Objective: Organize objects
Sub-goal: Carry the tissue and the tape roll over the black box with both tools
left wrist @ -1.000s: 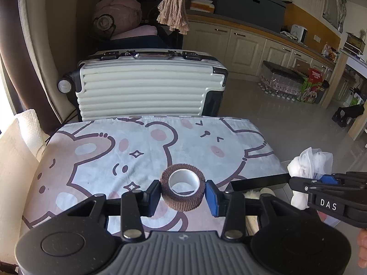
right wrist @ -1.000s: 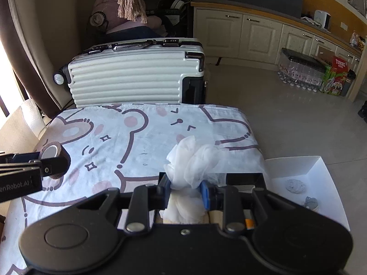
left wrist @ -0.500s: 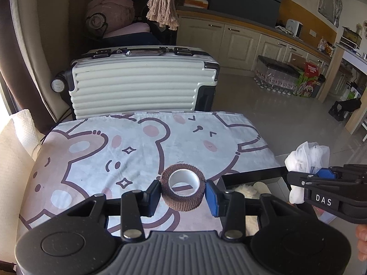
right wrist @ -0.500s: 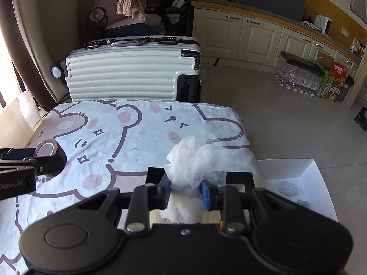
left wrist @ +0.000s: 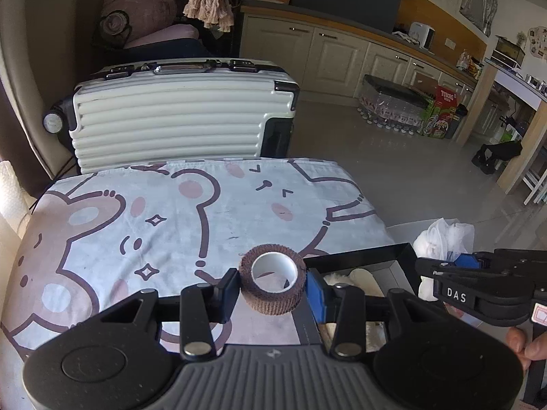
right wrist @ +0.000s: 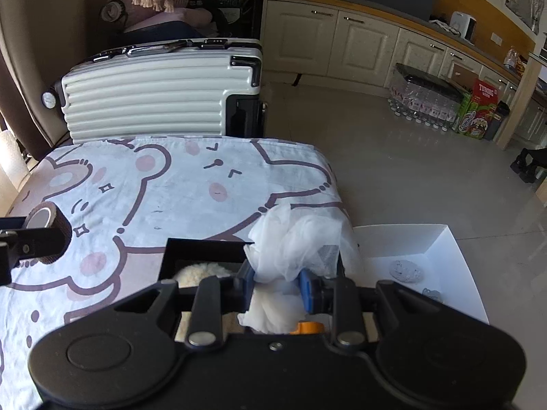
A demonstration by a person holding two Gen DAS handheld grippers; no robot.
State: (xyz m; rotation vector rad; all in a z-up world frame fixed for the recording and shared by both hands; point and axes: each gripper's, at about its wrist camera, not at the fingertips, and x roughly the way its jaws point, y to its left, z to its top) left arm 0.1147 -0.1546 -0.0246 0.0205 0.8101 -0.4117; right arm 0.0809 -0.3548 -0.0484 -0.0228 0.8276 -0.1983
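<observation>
My left gripper [left wrist: 271, 285] is shut on a brown bandage roll [left wrist: 272, 283] with a white core, held above the bear-print table near the left rim of a black box [left wrist: 362, 256]. The roll also shows in the right wrist view [right wrist: 48, 230]. My right gripper [right wrist: 277, 285] is shut on a crumpled white gauze bundle [right wrist: 290, 242], held over the black box [right wrist: 201, 242]. The bundle also shows in the left wrist view [left wrist: 444, 239]. The box holds a fluffy cream item [right wrist: 201, 271] and an orange object [right wrist: 306, 327], partly hidden.
A white open box [right wrist: 434, 249] with small grey pieces sits right of the table. A cream suitcase [left wrist: 177, 116] stands behind the table's far edge. The bear-print cloth [left wrist: 171, 212] covers the table. Water bottles and a carton [right wrist: 478, 109] stand on the floor at right.
Both grippers have drawn back toward the near right. The black box now lies under them. The roll and the gauze stay gripped.
</observation>
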